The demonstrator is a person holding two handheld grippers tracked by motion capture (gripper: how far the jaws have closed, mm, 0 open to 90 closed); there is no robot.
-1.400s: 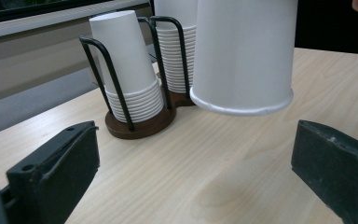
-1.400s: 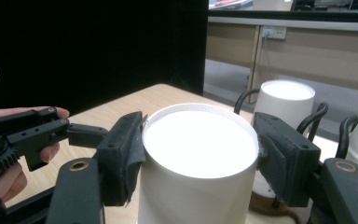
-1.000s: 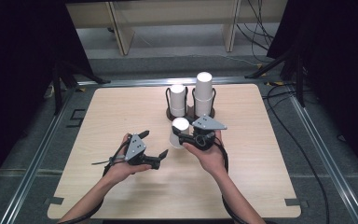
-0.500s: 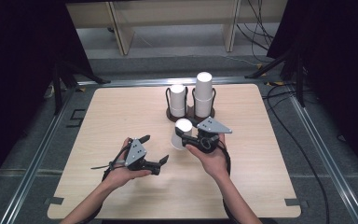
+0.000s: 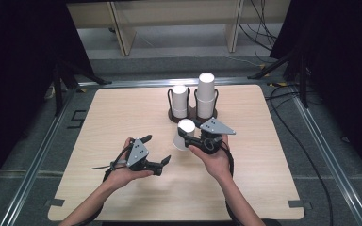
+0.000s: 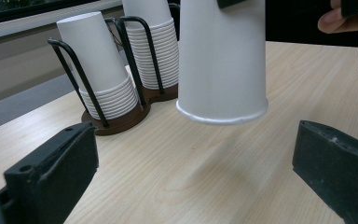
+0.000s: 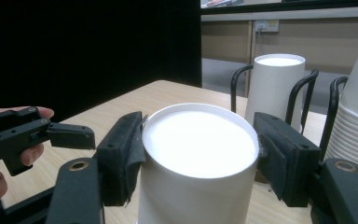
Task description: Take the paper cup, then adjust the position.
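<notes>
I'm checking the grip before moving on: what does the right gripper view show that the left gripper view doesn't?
Right gripper view: both pads of the right gripper pressing the held paper cup just below its closed base.
Left gripper view: that cup's open rim hanging clear above the table, between the left gripper's open jaws.
Both: the cup, and the stacked cups in the wire holder.

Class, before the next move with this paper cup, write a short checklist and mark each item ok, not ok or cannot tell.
1. Right tool clamped on the paper cup, pads on both sides near its upturned base: ok.
2. Cup lifted off the table, rim hanging above the wood in the left gripper view: ok.
3. Left tool open, nothing between its pads: ok.
4. Left tool lined up under the cup's rim: ok.
5. Holder with two cup stacks standing apart from the held cup: ok.
6. Single cup, none nested inside: cannot tell.
</notes>
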